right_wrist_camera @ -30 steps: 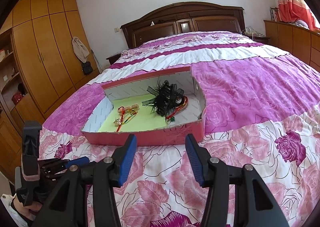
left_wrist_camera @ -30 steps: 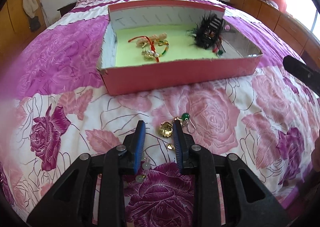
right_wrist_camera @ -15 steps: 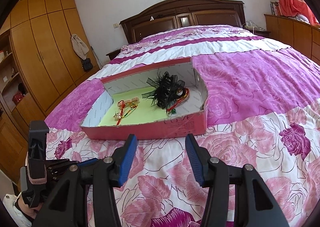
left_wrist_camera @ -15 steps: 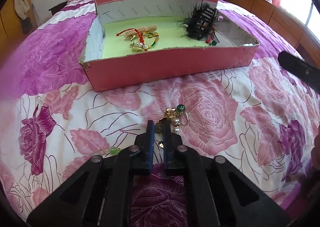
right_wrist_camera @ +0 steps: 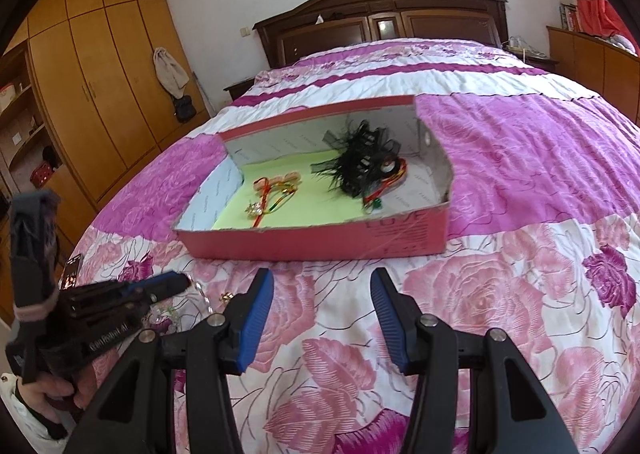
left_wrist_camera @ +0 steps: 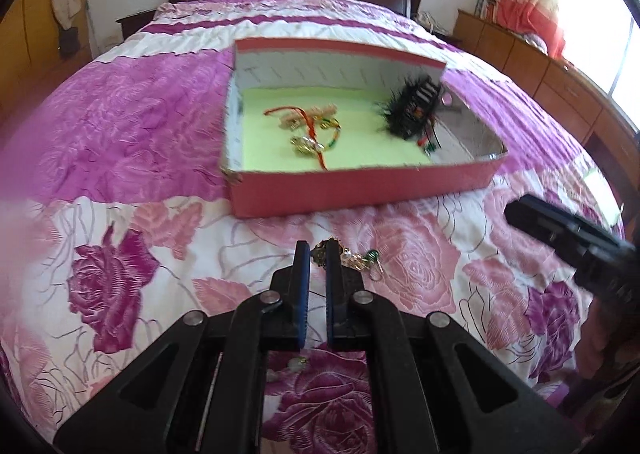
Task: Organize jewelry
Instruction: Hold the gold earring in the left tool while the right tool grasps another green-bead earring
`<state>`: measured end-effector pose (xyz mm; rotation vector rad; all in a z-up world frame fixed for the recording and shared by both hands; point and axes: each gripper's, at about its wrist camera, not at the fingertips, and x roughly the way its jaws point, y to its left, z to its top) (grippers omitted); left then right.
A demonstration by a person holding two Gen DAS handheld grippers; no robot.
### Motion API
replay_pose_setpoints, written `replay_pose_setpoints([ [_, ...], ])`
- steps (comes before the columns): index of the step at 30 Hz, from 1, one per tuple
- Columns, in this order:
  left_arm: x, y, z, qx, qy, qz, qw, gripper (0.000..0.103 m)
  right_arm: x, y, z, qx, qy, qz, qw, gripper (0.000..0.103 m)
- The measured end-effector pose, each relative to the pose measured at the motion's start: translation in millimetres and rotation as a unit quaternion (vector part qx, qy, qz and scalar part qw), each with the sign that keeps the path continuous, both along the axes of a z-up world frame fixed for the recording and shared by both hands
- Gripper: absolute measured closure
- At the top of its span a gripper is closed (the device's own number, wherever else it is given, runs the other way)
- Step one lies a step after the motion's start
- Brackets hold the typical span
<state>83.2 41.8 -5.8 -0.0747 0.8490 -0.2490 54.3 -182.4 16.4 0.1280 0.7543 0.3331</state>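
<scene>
My left gripper (left_wrist_camera: 316, 254) is shut on a gold earring (left_wrist_camera: 329, 247) just above the flowered bedspread. Its pearls and green bead (left_wrist_camera: 372, 254) trail to the right of the tips. In the right wrist view the left gripper (right_wrist_camera: 176, 284) shows at the lower left, held by a hand. The red box (left_wrist_camera: 360, 194) (right_wrist_camera: 320, 244) with a pale green floor lies beyond it. Inside are red-thread bracelets (left_wrist_camera: 312, 130) (right_wrist_camera: 272, 194) and a black feathered hair clip (left_wrist_camera: 412, 110) (right_wrist_camera: 364, 164). My right gripper (right_wrist_camera: 322, 288) hangs open over the bedspread in front of the box, nothing between its jaws.
Small loose pieces of jewelry (right_wrist_camera: 228, 296) lie on the bedspread near the left gripper, and a pale bead (left_wrist_camera: 298, 362) shows under its jaws. A dark wooden headboard (right_wrist_camera: 384, 22) stands at the far end, wardrobes (right_wrist_camera: 100, 66) on the left, low cabinets (left_wrist_camera: 540, 66) on the right.
My left gripper's jaws closed on the gold earring and rose with it off the bedspread. My right gripper sank a little toward the bed, still open.
</scene>
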Motion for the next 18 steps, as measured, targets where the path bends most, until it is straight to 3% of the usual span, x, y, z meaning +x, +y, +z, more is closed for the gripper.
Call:
replay_pose_setpoints([
  [15, 3.3, 23.6, 2.7, -0.012, -0.019, 0.036, 0.9991, 0.103, 15.5, 55.5, -25.9, -0.014, 0.065, 0.082, 0.994, 0.05],
  [18, 2.9, 24.5, 2.3, -0.016, -0.019, 0.035, 0.9991, 0.103, 19.5, 68.2, -33.6, -0.018, 0.081, 0.102, 0.991, 0.056],
])
